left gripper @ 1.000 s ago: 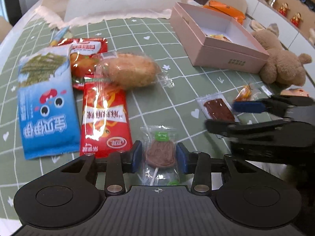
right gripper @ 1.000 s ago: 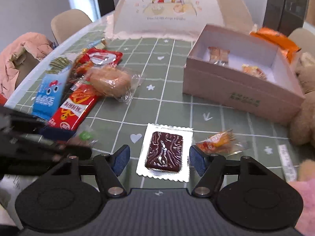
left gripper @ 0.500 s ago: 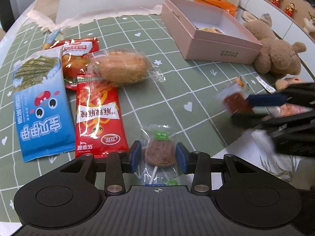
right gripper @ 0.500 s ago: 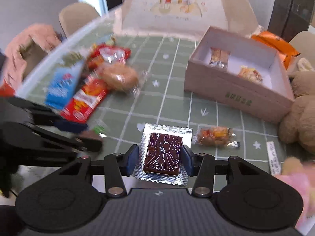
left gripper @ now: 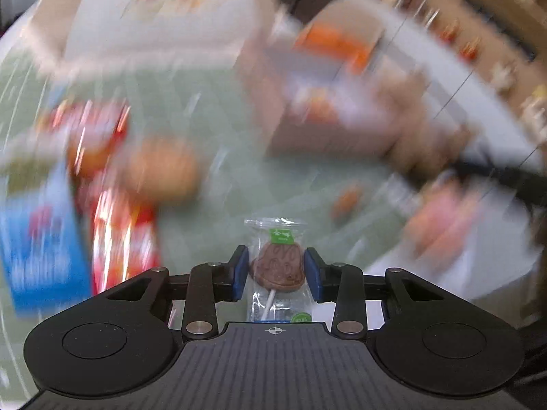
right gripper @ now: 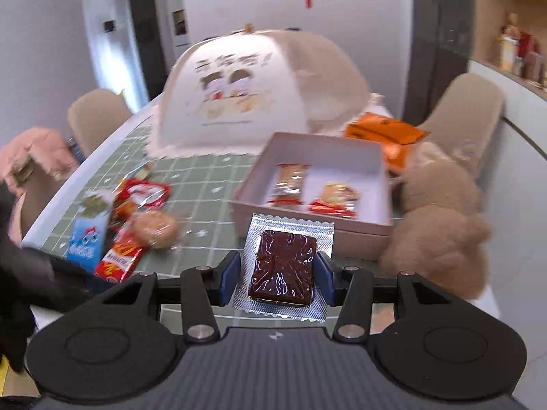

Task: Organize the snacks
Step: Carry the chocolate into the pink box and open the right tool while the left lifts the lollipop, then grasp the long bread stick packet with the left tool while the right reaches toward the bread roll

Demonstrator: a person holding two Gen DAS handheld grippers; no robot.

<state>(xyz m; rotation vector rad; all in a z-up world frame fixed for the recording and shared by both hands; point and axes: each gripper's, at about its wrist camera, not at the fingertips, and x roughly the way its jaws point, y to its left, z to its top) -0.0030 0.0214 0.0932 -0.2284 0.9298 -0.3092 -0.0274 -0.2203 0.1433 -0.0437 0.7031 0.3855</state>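
My left gripper [left gripper: 276,273] is shut on a wrapped chocolate lollipop [left gripper: 278,266] and holds it above the table; the rest of that view is motion-blurred. My right gripper [right gripper: 276,273] is shut on a dark brown snack in a silver packet [right gripper: 283,266], held above the table in front of the open pink box [right gripper: 342,232]. The box holds two small wrapped snacks [right gripper: 328,201]. The box shows blurred in the left wrist view [left gripper: 328,126].
A blue packet [right gripper: 87,229], red packets [right gripper: 118,259] and a wrapped bun [right gripper: 154,229] lie at the table's left. A brown teddy bear [right gripper: 441,225] sits right of the box. A white mesh food cover [right gripper: 259,92] and an orange packet [right gripper: 386,130] stand behind.
Both grippers have lifted off the table with their snacks. The right one has closed on the brown packet and moved toward the box. The left view has become blurred from fast motion.
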